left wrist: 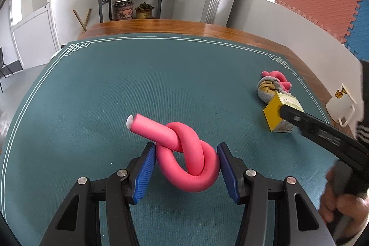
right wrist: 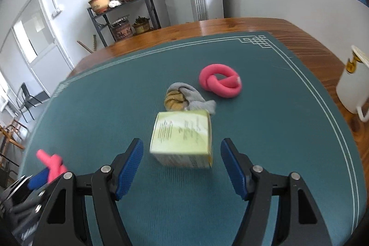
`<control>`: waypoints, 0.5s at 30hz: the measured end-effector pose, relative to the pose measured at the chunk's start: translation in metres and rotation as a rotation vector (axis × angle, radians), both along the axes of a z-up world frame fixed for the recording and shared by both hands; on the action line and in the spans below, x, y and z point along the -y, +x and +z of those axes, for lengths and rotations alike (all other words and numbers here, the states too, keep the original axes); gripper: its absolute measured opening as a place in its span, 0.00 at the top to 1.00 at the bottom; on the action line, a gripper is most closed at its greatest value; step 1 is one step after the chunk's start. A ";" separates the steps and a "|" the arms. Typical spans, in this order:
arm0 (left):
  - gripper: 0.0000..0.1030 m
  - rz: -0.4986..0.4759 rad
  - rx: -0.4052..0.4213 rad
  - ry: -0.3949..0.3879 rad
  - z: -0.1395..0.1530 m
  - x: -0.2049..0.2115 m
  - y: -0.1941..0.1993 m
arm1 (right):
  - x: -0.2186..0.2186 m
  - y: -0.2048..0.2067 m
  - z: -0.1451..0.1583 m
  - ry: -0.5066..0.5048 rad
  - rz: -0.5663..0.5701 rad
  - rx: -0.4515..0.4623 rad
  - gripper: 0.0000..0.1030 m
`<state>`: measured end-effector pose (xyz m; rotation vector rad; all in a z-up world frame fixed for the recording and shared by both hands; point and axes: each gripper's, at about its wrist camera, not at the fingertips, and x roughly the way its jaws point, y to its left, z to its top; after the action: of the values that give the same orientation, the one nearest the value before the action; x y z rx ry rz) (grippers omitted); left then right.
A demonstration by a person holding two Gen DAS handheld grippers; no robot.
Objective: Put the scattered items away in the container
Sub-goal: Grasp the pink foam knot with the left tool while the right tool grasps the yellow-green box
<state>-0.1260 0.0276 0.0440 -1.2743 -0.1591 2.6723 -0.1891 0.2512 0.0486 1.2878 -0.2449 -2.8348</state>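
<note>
Left wrist view: the left gripper (left wrist: pixel 186 167) has its two blue pads closed on a knotted pink foam tube (left wrist: pixel 184 153), one pad against each side of the loop. The tube's free end, with a white plug, sticks out to the left, and the knot sits over the near middle of the green mat (left wrist: pixel 138 84). Toward the mat's right edge lie a grey and tan cloth bundle (left wrist: pixel 268 89) and a second pink knot (left wrist: pixel 278 77), touching each other. Just in front of them is a yellow box (left wrist: pixel 276 114), partly covered by a black finger of the right gripper (left wrist: pixel 286 113) coming in from the right, with a hand (left wrist: pixel 341 204) on its handle at the lower right. A white container (left wrist: pixel 341 107) with a handle stands on the wooden table (left wrist: pixel 161 27) past the mat's right edge.

Right wrist view: the right gripper (right wrist: pixel 182 167) stands open, its blue pads well clear of the box (right wrist: pixel 182 137) on both sides; the box is blurred and lies on the mat (right wrist: pixel 276 153) ahead of the pads, between their lines. Behind the box is the bundle (right wrist: pixel 182 98), touching it, and beyond that, nearer the mat's far right corner, the second pink knot (right wrist: pixel 220 82). The white container (right wrist: pixel 352 89) stands on the table (right wrist: pixel 230 24) at the right edge. At the lower left, the left gripper's pad (right wrist: pixel 38 179) and its pink tube (right wrist: pixel 52 163) show.
</note>
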 end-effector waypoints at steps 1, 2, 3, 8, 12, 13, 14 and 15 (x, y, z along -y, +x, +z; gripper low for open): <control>0.45 -0.002 0.002 -0.001 -0.001 -0.002 0.000 | 0.002 -0.005 -0.004 0.012 -0.004 0.012 0.31; 0.45 -0.004 0.005 -0.003 -0.002 -0.004 -0.001 | 0.003 -0.008 -0.007 0.018 -0.005 0.023 0.43; 0.45 -0.007 0.008 -0.004 -0.004 -0.006 -0.002 | 0.004 -0.007 -0.009 0.029 -0.004 0.020 0.43; 0.45 -0.020 0.012 -0.008 -0.007 -0.012 -0.001 | 0.004 0.007 -0.004 0.059 0.006 -0.010 0.45; 0.45 -0.035 0.001 -0.006 -0.005 -0.020 -0.002 | -0.006 0.033 0.011 0.048 0.005 -0.050 0.45; 0.45 -0.040 -0.002 -0.006 -0.004 -0.022 -0.001 | -0.009 0.042 0.015 0.045 0.003 -0.062 0.45; 0.45 -0.048 -0.006 -0.005 -0.002 -0.023 0.001 | -0.013 0.053 0.020 0.041 0.001 -0.074 0.45; 0.45 -0.056 -0.013 -0.004 0.000 -0.026 0.004 | -0.015 0.058 0.023 0.040 -0.002 -0.080 0.45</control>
<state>-0.1220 0.0537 0.0444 -1.2435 -0.1140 2.6342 -0.1310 0.2661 0.0717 1.1775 -0.1883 -2.8992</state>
